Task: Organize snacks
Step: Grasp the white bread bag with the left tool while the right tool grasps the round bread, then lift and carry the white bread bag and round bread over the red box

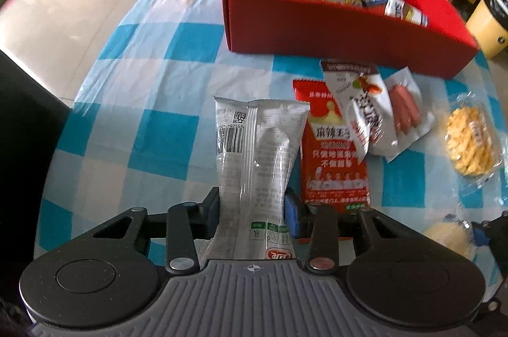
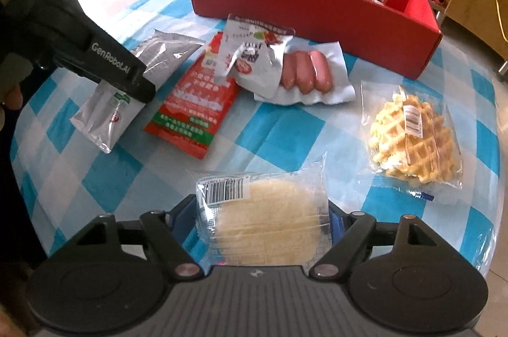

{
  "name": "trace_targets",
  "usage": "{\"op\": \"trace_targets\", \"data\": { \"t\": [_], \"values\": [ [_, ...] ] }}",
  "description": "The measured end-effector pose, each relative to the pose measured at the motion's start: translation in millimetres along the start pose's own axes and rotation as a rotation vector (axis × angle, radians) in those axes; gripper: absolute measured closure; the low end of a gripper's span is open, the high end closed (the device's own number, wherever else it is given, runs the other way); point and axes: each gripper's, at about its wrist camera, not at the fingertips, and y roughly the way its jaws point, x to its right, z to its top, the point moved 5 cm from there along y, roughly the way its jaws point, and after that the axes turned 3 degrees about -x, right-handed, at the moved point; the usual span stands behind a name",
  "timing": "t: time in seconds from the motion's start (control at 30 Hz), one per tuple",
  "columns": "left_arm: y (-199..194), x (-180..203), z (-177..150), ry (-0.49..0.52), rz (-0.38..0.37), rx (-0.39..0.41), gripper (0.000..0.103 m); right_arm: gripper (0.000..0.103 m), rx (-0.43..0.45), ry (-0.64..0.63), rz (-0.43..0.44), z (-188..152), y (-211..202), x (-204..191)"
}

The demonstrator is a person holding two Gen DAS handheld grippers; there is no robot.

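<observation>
1. Two handheld grippers are at work over a table covered by a blue-and-white checked cloth (image 2: 279, 127).
2. Left gripper (image 1: 254, 210): its jaws are pinched tight on a silver snack packet (image 1: 254, 153), which lies lengthwise between the fingers, its far end pointing toward the box.
3. Right gripper (image 2: 263, 229): a clear-wrapped pale round cake (image 2: 266, 219) sits between its fingers, with the pads against both sides of the wrapper; whether they truly squeeze it I cannot tell.
4. At the far edge of the cloth stands the red cardboard box (image 1: 317, 23), already holding several packets, yellow and blue among them.
5. Still loose on the cloth: a red-and-orange packet (image 2: 193, 102) just beside the silver one, a white packet (image 2: 250, 54) lying partly over it, a pack of pink sausages (image 2: 304, 73) touching that white one, and a wrapped waffle (image 2: 409, 137) well off to the right.
</observation>
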Motion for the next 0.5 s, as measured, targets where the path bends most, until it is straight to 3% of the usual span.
{"op": "trace_targets", "data": {
  "t": [0.5],
  "values": [
    [-24, 2, 12, -0.021, -0.046, 0.068, 0.055, 0.028, 0.126, 0.093, 0.031, 34, -28, 10]
  ]
}}
